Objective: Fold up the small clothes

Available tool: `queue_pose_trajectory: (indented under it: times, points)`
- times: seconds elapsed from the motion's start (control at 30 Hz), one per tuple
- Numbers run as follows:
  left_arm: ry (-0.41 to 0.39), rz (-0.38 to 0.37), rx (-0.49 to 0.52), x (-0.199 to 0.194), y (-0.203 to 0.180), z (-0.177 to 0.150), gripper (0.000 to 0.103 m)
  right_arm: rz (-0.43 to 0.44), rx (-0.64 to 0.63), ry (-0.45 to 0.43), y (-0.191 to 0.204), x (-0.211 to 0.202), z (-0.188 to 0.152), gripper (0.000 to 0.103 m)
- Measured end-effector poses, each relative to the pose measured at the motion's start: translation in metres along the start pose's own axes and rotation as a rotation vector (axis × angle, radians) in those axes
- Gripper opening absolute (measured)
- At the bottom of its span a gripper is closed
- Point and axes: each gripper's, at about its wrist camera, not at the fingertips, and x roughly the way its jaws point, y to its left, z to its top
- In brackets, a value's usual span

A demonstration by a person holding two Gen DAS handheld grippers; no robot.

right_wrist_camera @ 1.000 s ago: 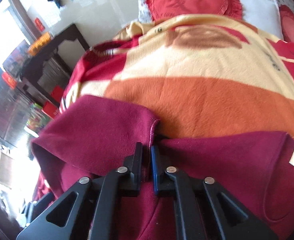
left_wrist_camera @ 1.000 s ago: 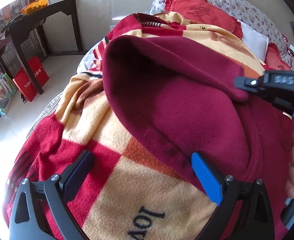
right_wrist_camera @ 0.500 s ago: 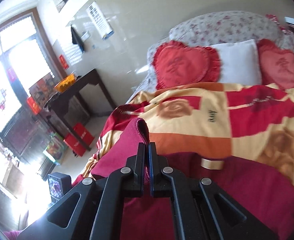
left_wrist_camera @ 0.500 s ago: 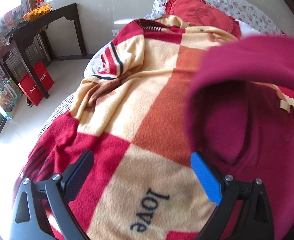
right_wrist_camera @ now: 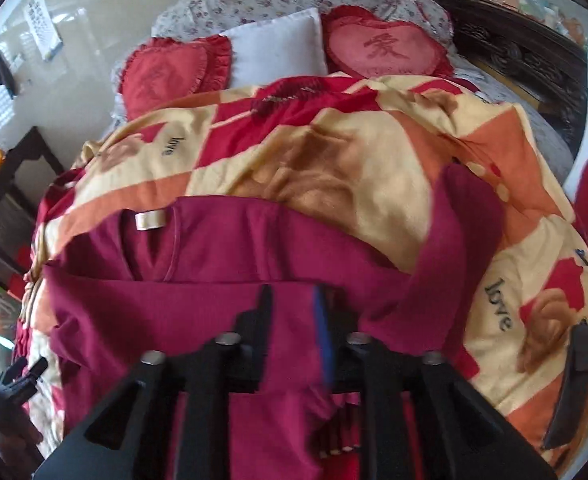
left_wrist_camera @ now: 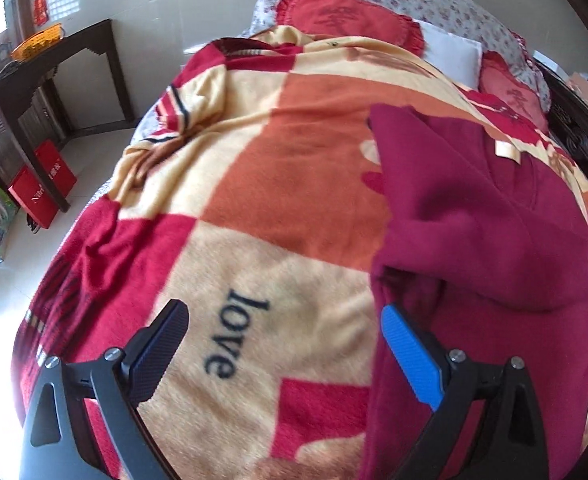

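Right wrist view: the maroon top [right_wrist_camera: 221, 304] lies on the blanket [right_wrist_camera: 334, 168], its collar label [right_wrist_camera: 149, 221] toward the pillows. The right gripper [right_wrist_camera: 291, 316] hangs directly over its folded middle, jaws opening, nothing pinched between them. The unfolded sleeve [right_wrist_camera: 454, 236] lies right of the label, nearer this gripper. The left gripper [left_wrist_camera: 283, 334] gapes wide over blanket, empty, beside the top's edge.
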Motion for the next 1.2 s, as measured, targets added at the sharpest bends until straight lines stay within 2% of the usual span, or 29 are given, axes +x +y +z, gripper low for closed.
queue_pose_trajectory:
  times: [0.07, 0.13, 0.17, 0.23, 0.33, 0.4, 0.47, 0.5, 0.53, 0.57, 0.67, 0.73, 0.8, 0.87, 0.93, 1.03, 1.13, 1.2]
  points:
    - [0.008, -0.003, 0.024, 0.003, -0.007, -0.001, 0.099, 0.106, -0.047, -0.024, 0.030, -0.001, 0.004, 0.021]
    - [0.013, 0.005, 0.039, 0.008, -0.013, 0.001, 0.099, 0.262, -0.168, 0.010, 0.085, 0.012, 0.011, 0.024]
    - [0.009, 0.015, 0.041, 0.011, -0.016, 0.004, 0.099, 0.310, -0.209, 0.024, 0.102, 0.017, 0.009, 0.024]
    - [-0.011, 0.030, 0.033, 0.015, -0.018, 0.010, 0.099, 0.403, -0.334, 0.057, 0.162, 0.040, 0.010, 0.024]
    - [-0.014, 0.037, 0.027, 0.024, -0.018, 0.018, 0.099, 0.462, -0.503, 0.077, 0.236, 0.067, 0.006, 0.024]
    - [0.005, 0.034, 0.026, 0.033, -0.014, 0.020, 0.099, 0.495, -0.588, 0.110, 0.271, 0.084, 0.003, 0.024]
    - [0.015, 0.016, 0.019, 0.038, -0.009, 0.021, 0.099, 0.464, -0.699, 0.181, 0.302, 0.109, -0.006, 0.022]
    - [0.012, 0.008, 0.017, 0.038, -0.006, 0.020, 0.099, 0.433, -0.729, 0.203, 0.308, 0.119, -0.010, 0.000]
    - [0.006, 0.000, 0.014, 0.037, -0.004, 0.020, 0.096, 0.399, -0.750, 0.218, 0.313, 0.129, -0.012, 0.000]
    - [-0.001, -0.009, 0.010, 0.035, 0.000, 0.020, 0.094, 0.402, -0.743, 0.210, 0.315, 0.132, -0.012, 0.000]
    - [-0.010, -0.013, -0.014, 0.029, 0.013, 0.019, 0.091, 0.495, -0.680, 0.160, 0.319, 0.123, -0.005, 0.000]
    - [-0.001, -0.005, -0.042, 0.028, 0.024, 0.020, 0.091, 0.519, -0.659, 0.126, 0.328, 0.124, -0.004, 0.000]
    - [0.003, -0.001, -0.057, 0.025, 0.030, 0.021, 0.091, 0.512, -0.645, 0.125, 0.337, 0.133, -0.009, 0.000]
    - [-0.010, 0.024, -0.073, 0.018, 0.036, 0.023, 0.091, 0.468, -0.659, 0.170, 0.340, 0.150, -0.020, 0.000]
    - [-0.028, 0.026, -0.084, 0.011, 0.040, 0.025, 0.091, 0.478, -0.634, 0.182, 0.336, 0.146, -0.022, 0.000]
    - [-0.068, 0.009, -0.104, -0.002, 0.039, 0.034, 0.091, 0.486, -0.562, 0.135, 0.295, 0.112, -0.021, 0.008]
    - [-0.098, -0.003, -0.086, -0.008, 0.025, 0.044, 0.091, 0.454, -0.462, 0.100, 0.236, 0.080, -0.027, 0.008]
    - [-0.092, -0.009, -0.064, -0.005, 0.014, 0.047, 0.092, 0.379, -0.433, 0.084, 0.200, 0.068, -0.033, 0.008]
